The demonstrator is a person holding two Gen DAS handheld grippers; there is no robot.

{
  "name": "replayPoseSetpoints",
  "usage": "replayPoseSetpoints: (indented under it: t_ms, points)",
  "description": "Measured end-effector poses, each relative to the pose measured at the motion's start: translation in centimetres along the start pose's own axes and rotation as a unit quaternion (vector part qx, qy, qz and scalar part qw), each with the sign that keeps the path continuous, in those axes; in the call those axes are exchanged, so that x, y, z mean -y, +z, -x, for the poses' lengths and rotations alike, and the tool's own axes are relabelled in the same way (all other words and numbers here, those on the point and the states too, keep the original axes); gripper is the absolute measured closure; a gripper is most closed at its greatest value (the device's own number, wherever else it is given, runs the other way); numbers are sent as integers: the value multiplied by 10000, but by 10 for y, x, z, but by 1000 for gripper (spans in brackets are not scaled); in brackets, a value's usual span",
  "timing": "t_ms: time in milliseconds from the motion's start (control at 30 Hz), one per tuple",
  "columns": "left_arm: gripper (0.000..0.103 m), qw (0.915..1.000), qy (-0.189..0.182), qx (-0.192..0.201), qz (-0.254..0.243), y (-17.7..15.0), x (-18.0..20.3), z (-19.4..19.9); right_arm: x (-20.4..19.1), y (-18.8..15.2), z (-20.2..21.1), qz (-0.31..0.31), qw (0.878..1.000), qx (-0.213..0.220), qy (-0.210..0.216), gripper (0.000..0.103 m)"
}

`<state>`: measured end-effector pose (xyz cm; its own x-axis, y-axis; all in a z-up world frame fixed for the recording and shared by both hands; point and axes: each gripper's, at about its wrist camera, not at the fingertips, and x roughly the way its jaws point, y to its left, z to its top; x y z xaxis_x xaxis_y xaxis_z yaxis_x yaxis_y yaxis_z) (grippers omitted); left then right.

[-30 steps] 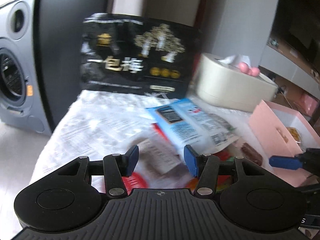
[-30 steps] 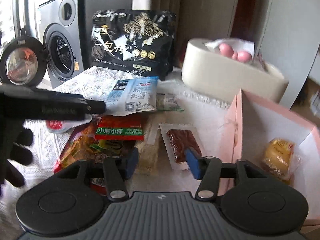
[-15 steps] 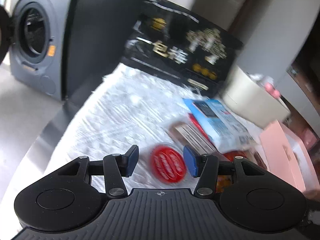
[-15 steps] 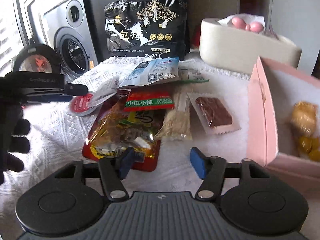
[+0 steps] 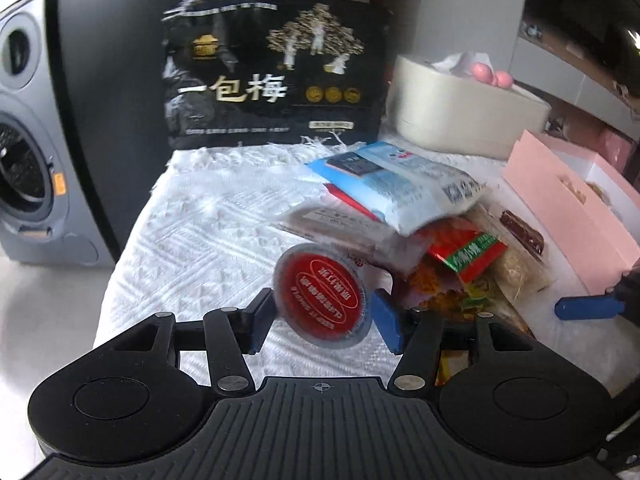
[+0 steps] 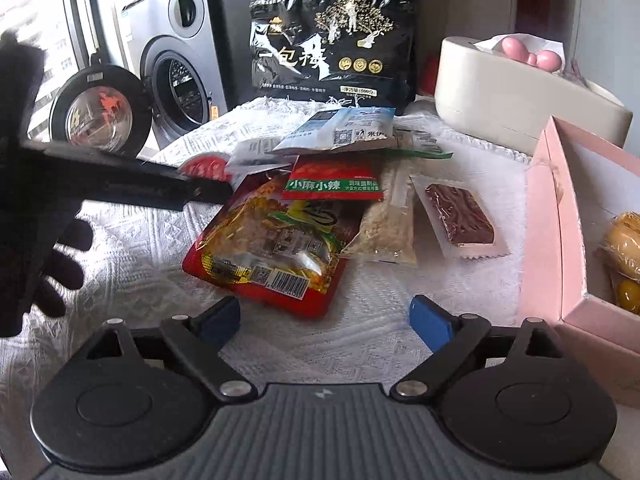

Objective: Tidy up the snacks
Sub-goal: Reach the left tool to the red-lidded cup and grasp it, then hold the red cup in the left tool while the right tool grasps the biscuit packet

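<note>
Left wrist view: the left gripper [image 5: 324,318] has its jaws opening, with the red-lidded cup [image 5: 320,294] between the blue pads. The cup is tilted, and whether the pads still press on it cannot be told. It sits at the near left corner of the snack pile, under the edge of a blue-and-white packet [image 5: 394,184].

Only this view shows the bare white cloth [image 5: 200,248] left of the cup, open up to the black bag [image 5: 276,72] that stands upright at the cloth's far fringe. The cloth's left edge drops off toward a washing machine [image 5: 24,160].

Right wrist view: the right gripper [image 6: 326,320] is wide and opening further, nothing between the pads, just near of the red noodle packet [image 6: 272,248]. This view alone shows the brown bar [image 6: 458,220] right of the pile, lying apart from the pink box [image 6: 568,240], and yellow snacks inside that box. A strip of bare cloth runs between the bar and the box wall.
</note>
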<state>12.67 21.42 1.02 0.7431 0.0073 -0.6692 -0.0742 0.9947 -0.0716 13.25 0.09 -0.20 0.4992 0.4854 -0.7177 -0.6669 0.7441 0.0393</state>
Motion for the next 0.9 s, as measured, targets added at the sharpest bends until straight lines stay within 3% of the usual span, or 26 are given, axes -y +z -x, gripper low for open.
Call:
replayPoseSetpoints:
  t_ms: [133,233,433,533,733,800,900]
  points:
    - [43,9994,86,111,-307,-4,6,-2,-3,-2,-1,130,9999,29,-19,10]
    - [43,9997,121,109,-168,-5,-2,2,-3,-2,0,139,9999,52,-21,10]
    - [43,9965,754,-50,367,-7,-32,18,-3,-3,1,123,9999,63,-22,10]
    - [44,9950,581,27,808,-6,-43,36,-3,-1,3,132,9999,21,-29,11]
    - [45,9905,-682,264,1165,5,-39,58,1,1,33,192,9990,409,12,14]
    - [45,9917,-739,432,958,9,-29,63,2,-1,40,187,9989,441,-8,14]
    - [45,9941,-245,526,919,10,-25,65,2,-3,47,191,9987,477,13,14]
